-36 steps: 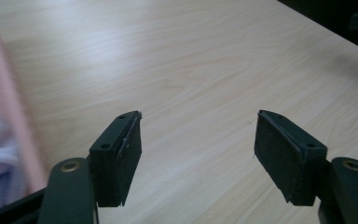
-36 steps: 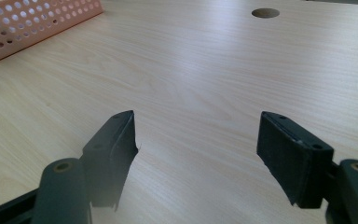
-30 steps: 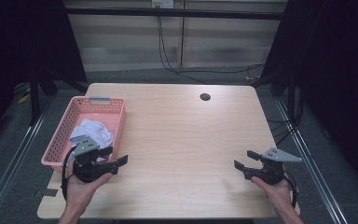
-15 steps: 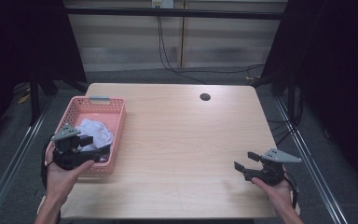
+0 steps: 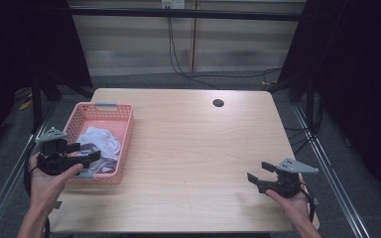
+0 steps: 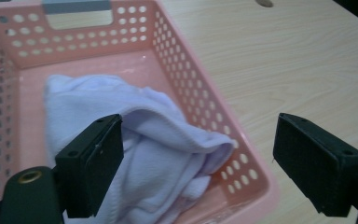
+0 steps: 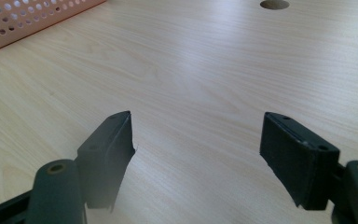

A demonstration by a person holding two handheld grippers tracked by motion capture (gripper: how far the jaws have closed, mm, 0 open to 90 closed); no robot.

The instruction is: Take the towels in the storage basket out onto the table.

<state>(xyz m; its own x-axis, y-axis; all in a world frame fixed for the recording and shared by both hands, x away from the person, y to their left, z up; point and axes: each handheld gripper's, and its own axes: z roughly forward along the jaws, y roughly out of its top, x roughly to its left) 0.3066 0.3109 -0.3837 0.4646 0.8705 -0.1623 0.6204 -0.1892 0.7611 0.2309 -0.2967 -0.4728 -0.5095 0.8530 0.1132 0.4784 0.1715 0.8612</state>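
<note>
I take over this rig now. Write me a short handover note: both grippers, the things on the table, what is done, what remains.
Left gripper: open, jaws have just been opening, nothing between them; it hovers over the near end of the pink perforated plastic basket.
Right gripper: open, empty, low over the bare light wooden table at the near right.
White crumpled cloth: lies inside the basket, ungripped.
Done: the cloth is in the basket.
Left: probably pick the cloth out; no grasp is made yet.
</note>
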